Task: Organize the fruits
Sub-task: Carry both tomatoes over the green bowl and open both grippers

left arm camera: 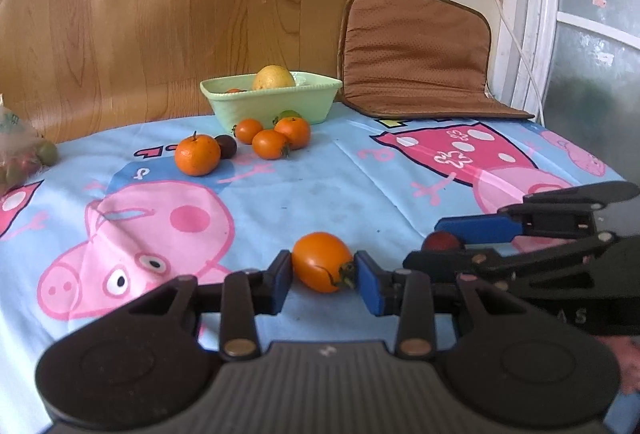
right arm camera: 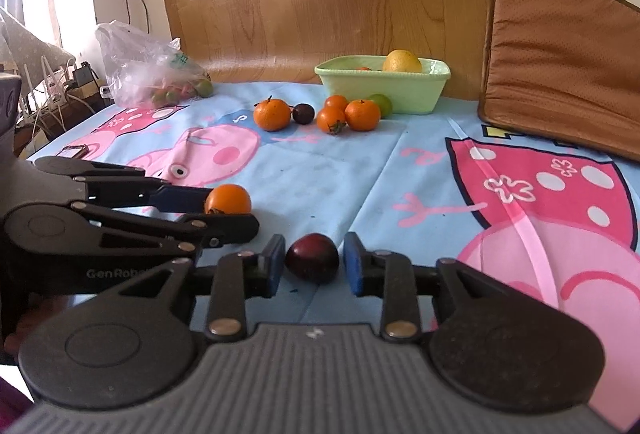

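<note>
Nearest the left wrist camera, the left gripper (left arm camera: 323, 274) is clamping its blue pads (left arm camera: 282, 280) against both ends of an orange tomato (left arm camera: 321, 261) lying on the cartoon tablecloth (left arm camera: 320, 194). Just beside it, the right gripper (right arm camera: 313, 263) is straddling a dark red plum (right arm camera: 312, 257); its jaws are sitting close on either side, though a sliver of gap seems to be showing, so contact is uncertain. Farther back, a green bowl (left arm camera: 272, 106) is holding a yellow fruit (left arm camera: 274, 77), with tangerines (left arm camera: 197, 155) clustering in front of it.
</note>
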{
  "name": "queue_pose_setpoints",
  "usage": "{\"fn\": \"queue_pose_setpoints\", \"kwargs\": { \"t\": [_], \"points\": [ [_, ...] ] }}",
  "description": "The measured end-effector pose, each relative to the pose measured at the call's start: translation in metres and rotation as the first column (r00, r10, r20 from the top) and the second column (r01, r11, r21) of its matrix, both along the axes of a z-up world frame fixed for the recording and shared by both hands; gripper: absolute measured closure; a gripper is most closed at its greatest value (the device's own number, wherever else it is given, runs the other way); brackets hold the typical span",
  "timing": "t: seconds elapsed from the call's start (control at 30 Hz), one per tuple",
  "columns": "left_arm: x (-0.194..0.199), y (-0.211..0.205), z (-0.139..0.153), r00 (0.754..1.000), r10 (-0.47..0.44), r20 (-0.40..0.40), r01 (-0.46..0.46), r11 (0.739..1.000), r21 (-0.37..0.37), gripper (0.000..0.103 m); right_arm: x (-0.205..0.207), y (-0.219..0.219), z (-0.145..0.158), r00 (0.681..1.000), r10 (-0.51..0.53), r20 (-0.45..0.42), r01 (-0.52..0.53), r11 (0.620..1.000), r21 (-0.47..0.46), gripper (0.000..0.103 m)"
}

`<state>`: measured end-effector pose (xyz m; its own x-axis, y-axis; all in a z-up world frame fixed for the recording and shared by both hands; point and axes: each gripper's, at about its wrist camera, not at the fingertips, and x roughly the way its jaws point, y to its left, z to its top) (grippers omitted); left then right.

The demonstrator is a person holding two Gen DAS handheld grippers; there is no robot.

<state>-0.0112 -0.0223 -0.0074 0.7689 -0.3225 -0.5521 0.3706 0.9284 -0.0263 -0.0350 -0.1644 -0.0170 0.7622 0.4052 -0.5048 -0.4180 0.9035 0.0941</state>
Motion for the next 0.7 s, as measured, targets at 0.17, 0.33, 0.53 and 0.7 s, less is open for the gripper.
{"fn": "queue_pose_setpoints", "kwargs": {
  "t": [0.17, 0.33, 0.53, 0.7],
  "points": [
    [0.001, 0.001, 0.0, 1.0, 0.001, -0.004, -0.001, 1.0, -0.011, 0.07, -0.002, 0.004, 0.0, 1.0, -0.007, 0.01, 0.007, 1.0, -0.025, 0.056],
    [0.003, 0.003, 0.001, 1.0, 0.0, -0.012, 0.0, 1.0, -0.025, 0.07, -0.002, 0.005, 0.0, 1.0, 0.008, 0.021, -0.007, 0.999, -0.053, 0.072],
    [0.027, 0.009, 0.014, 0.998, -0.035, -0.044, 0.031, 0.995, -0.097, 0.07, 0.014, -0.004, 0.008, 1.0, 0.006, 0.005, -0.007, 1.0, 0.02, 0.073],
    [0.081, 0.011, 0.049, 1.0, -0.025, 0.014, 0.026, 0.993, -0.116, 0.07, 0.057, -0.009, 0.033, 0.996, 0.002, 0.086, -0.004, 1.0, 0.024, 0.073]
  ]
}}
